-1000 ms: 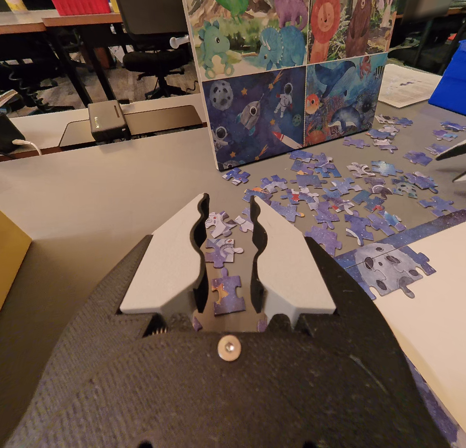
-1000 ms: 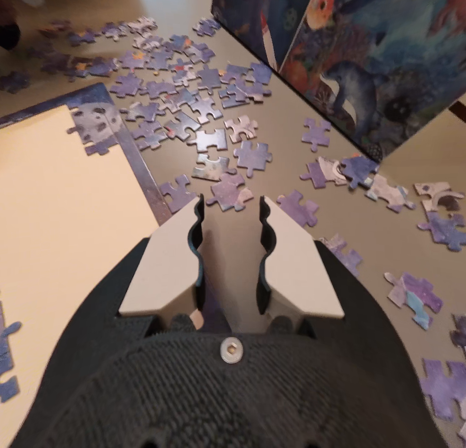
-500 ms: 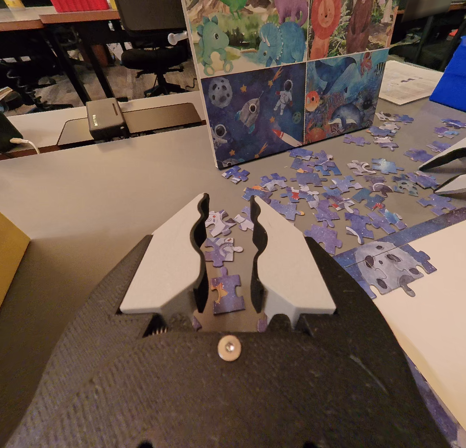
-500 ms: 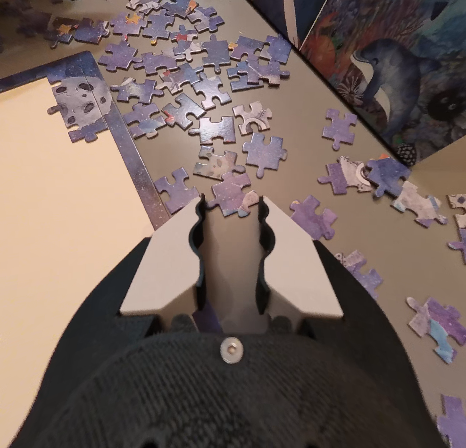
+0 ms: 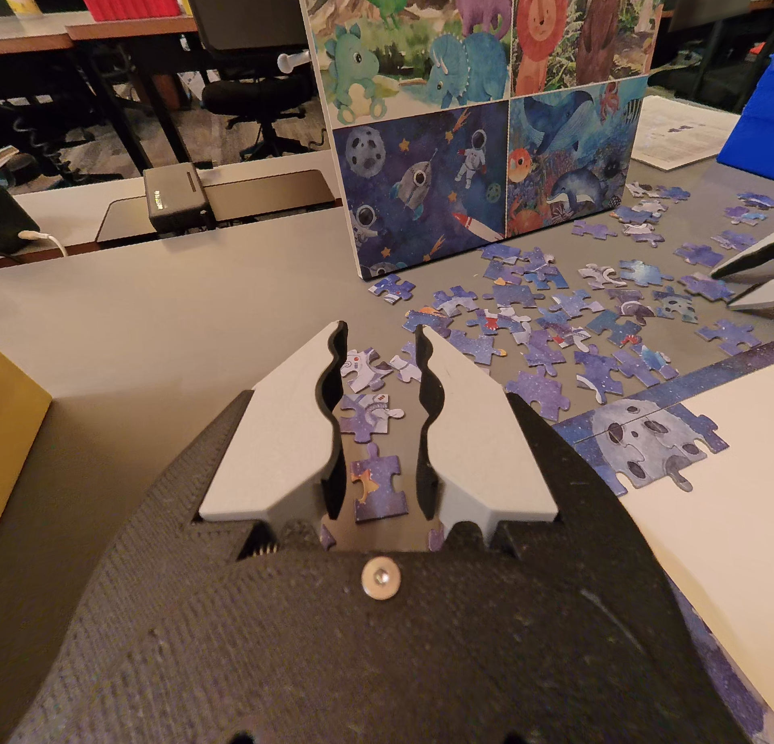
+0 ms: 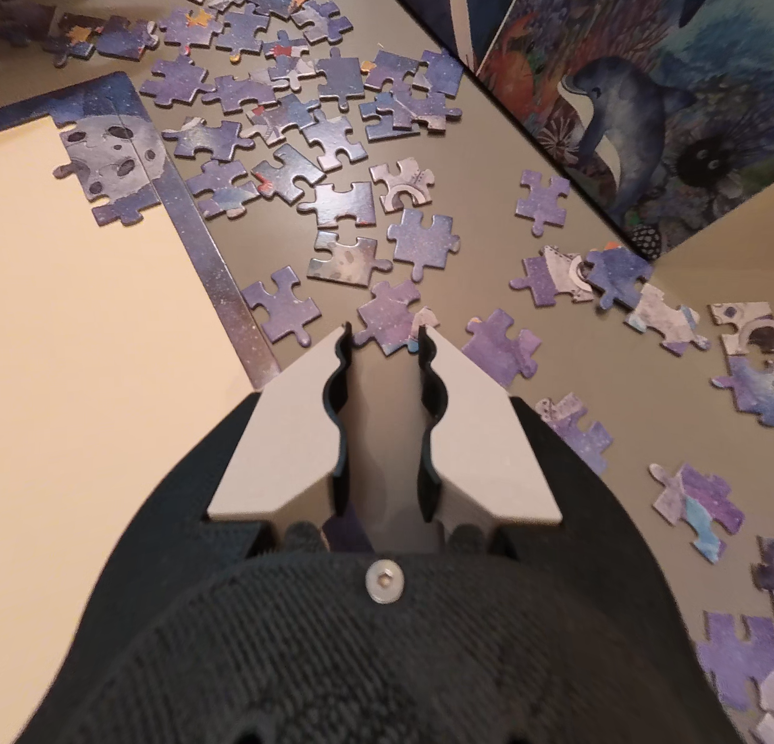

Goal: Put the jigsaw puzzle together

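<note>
The left gripper (image 5: 381,332) hangs above the grey table (image 5: 167,326) with its jaws part open and nothing between the pads. Three loose pieces show through the gap, all lying flat below it: a white-and-purple piece (image 5: 364,370), a purple piece with a white figure (image 5: 364,416) and a dark piece with an orange star (image 5: 379,487). The right gripper (image 6: 383,332) is pitched steeply down, with its fingertips (image 6: 423,334) set on either side of one purple puzzle piece (image 6: 389,313) and the jaws narrowly apart. Whether the pads press on that piece cannot be told. It appears to lie flat on the table, and a pale corner of it shows past the right tip. This piece is speckled violet with a small light-blue and white patch at one edge. It sits just beside the starry blue border (image 6: 218,271) of the cream board (image 6: 83,305), among the scattered pieces (image 6: 318,150), which lie face up and mostly apart, so each is probably reachable from above. A joined grey moon section (image 6: 113,158) occupies the board's far corner, seated against the border. The illustrated box (image 5: 481,116) stands upright behind the pieces with its printed panels facing the work area, which probably keeps its space scene in sight. The gripper's steep pitch probably suits a thin, flat piece, since only the tips can reach the edges.
</note>
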A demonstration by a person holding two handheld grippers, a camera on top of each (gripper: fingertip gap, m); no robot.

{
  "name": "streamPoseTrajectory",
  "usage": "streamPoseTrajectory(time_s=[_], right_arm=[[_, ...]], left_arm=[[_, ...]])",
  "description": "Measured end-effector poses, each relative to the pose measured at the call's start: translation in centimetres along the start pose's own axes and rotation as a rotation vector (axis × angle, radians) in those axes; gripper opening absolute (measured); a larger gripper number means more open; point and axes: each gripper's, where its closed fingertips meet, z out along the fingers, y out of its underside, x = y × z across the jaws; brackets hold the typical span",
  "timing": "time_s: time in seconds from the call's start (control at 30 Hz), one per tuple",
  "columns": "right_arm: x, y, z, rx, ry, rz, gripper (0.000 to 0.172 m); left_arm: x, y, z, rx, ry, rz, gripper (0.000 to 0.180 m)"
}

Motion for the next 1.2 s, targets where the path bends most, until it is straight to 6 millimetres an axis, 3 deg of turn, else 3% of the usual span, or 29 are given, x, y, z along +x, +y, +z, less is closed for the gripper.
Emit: streamPoseTrajectory(time_s=[0.3, 0.63, 0.93, 1.1, 1.2], right_arm=[[2.7, 1.0, -1.1, -0.014, 0.111, 0.051, 0.023], [1.7, 0.5, -0.7, -0.015, 0.095, 0.043, 0.030], [5.4, 1.2, -1.8, -0.016, 0.281, 0.119, 0.026], [3.7, -0.1, -1.8, 0.038, 0.195, 0.199, 0.032], [2.6, -0.3, -1.1, 0.031, 0.153, 0.247, 0.047]], left_arm=[[0.0, 0.0, 0.0, 0.000, 0.000, 0.001, 0.030], [0.0, 0.0, 0.0, -0.001, -0.002, 0.002, 0.030], [0.0, 0.0, 0.0, -0.001, -0.001, 0.002, 0.030], [0.0, 0.0, 0.0, -0.001, -0.002, 0.000, 0.030], [0.0, 0.0, 0.1, -0.002, -0.003, 0.003, 0.030]])
